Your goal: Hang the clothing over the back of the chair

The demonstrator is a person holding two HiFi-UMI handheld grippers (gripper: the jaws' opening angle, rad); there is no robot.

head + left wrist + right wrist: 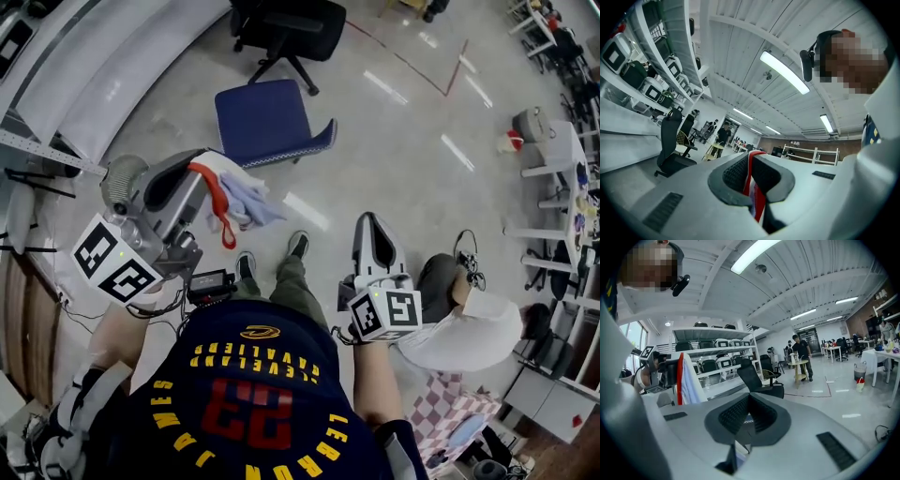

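Left gripper (199, 172) pinches the white, red-trimmed clothing (246, 199), with the blue chair (264, 122) at its 1 o'clock. Right gripper (369, 221), at 3 o'clock, is closed and empty.

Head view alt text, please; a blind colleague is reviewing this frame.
Seen from above, the left gripper has its jaws shut on a white, red-trimmed garment, short of a blue chair on the floor. The right gripper, jaws together and empty, points forward beside it.

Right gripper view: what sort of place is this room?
Probably an open-plan lab or workshop: shelving loaded with cased equipment, a black office chair, white work tables and ceiling strip lights.
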